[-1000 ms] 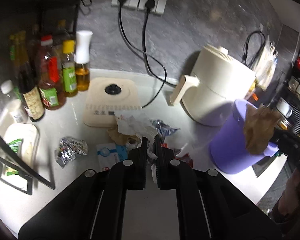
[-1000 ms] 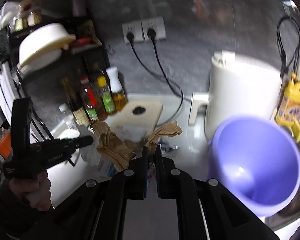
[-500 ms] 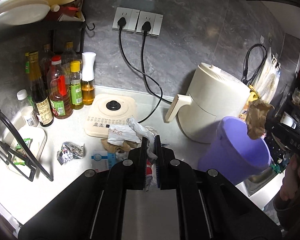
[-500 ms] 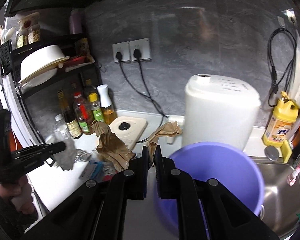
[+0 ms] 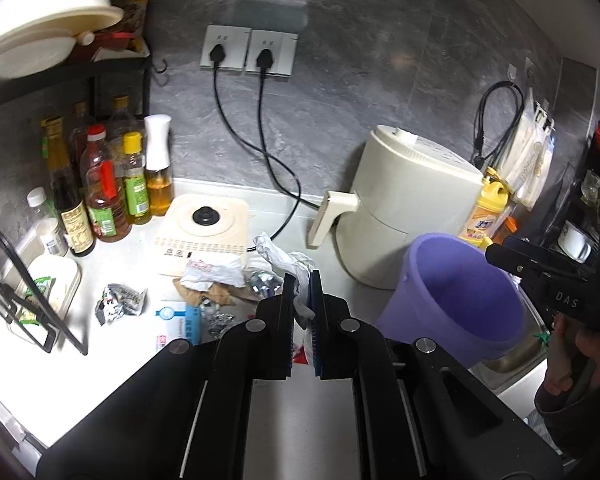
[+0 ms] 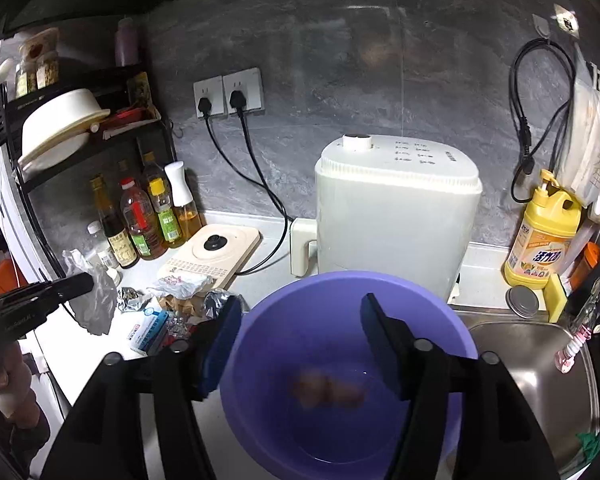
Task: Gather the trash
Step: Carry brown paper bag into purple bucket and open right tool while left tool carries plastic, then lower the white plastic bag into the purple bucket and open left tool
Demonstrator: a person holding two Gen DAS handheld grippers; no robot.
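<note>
One crumpled white wrapper (image 5: 295,276) pinched in left tool (image 5: 300,284), right tool (image 6: 300,320) spread over purple bucket (image 6: 452,328).

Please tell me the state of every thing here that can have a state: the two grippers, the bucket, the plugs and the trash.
Left gripper: shut on white plastic wrapper.
Right gripper: open, empty, above the purple bucket.
Purple bucket: upright, a blurred brown piece inside.
Two plugs: both in their sockets.
Foil wrapper: crumpled, lying on the counter.

Purple bucket (image 6: 340,360), cream air fryer (image 6: 396,216), yellow soap btl (image 6: 544,236), grey marbled wall (image 6: 340,60), white crumpled wrapper (image 5: 287,264)
</note>
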